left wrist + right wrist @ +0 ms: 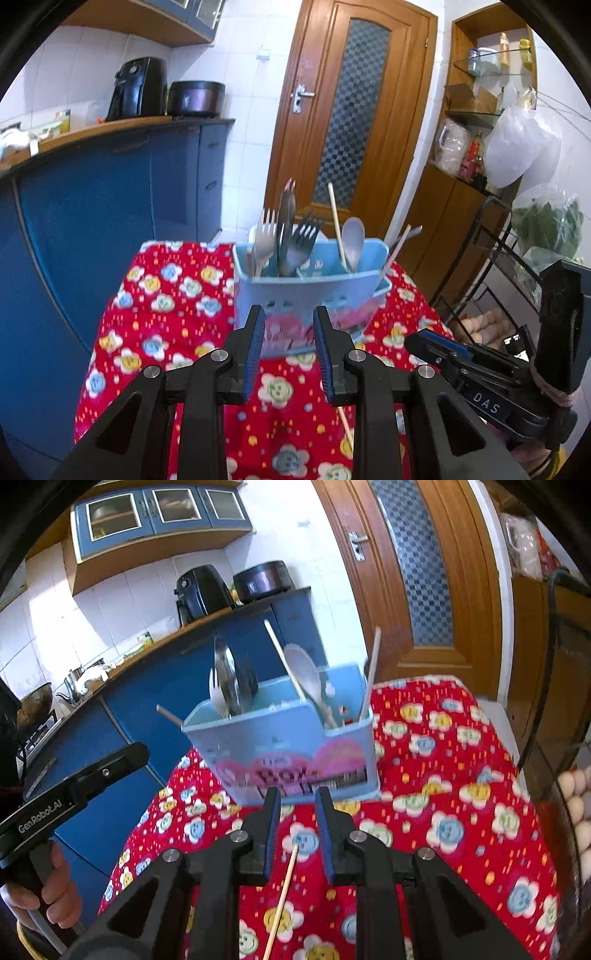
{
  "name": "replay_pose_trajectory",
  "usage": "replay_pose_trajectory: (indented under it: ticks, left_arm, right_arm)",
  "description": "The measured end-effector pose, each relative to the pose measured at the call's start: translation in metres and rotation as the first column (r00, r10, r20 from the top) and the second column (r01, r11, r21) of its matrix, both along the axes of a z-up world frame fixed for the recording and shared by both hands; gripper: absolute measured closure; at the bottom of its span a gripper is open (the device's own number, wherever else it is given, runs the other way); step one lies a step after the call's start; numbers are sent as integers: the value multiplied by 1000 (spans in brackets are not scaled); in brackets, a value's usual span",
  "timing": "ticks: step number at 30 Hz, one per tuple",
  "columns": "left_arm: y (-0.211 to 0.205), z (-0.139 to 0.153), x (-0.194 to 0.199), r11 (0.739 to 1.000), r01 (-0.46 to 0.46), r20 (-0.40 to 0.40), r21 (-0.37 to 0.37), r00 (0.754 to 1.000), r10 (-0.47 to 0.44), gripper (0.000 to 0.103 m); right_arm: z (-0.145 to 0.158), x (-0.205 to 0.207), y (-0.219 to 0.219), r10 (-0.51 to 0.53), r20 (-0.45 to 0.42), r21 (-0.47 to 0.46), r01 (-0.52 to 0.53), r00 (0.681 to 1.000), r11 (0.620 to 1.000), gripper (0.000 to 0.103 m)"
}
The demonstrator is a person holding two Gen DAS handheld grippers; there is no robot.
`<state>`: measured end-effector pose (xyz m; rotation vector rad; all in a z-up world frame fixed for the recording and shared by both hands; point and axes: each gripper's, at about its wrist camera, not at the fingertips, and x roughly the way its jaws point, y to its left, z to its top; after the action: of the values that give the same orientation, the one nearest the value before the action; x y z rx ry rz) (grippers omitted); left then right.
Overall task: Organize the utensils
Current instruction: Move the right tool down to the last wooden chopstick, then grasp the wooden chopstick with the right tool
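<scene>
Left wrist view: left tongs [289, 328] parted, nothing between the pads, hovering over the tabletop [155, 295] with its red flowered cloth. Just ahead stands the blue utensil caddy [310, 291], upright, holding forks [295, 240], a pale spoon [352, 240] and chopsticks [337, 225]. Right tongs [439, 345] visible at lower right; their state cannot be told from here.

Right wrist view: right tongs [297, 806] spread, gripping nothing. A loose chopstick [282, 897] lies on the cloth beneath them, its tip showing in the gap between the fingers. Caddy directly in front, close to the fingertips.
</scene>
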<state>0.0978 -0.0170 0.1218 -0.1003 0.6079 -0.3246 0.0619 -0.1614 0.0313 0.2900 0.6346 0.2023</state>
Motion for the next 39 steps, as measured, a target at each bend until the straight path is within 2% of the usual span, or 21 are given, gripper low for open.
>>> replay_pose_trajectory:
  ticks: [8, 24, 39]
  left_arm:
    - [9, -23, -13, 1000, -13, -61, -9, 998, 12, 76]
    - [26, -72, -21, 997, -61, -149, 51, 986, 68, 76]
    - [38, -90, -20, 997, -69, -189, 33, 979, 74, 76]
  right_arm:
    - [-24, -13, 7, 3, -79, 45, 0, 997, 999, 81]
    - [-64, -18, 25, 19, -208, 52, -8, 978, 999, 80]
    - [-87, -7, 58, 45, -320, -62, -69, 946, 996, 80]
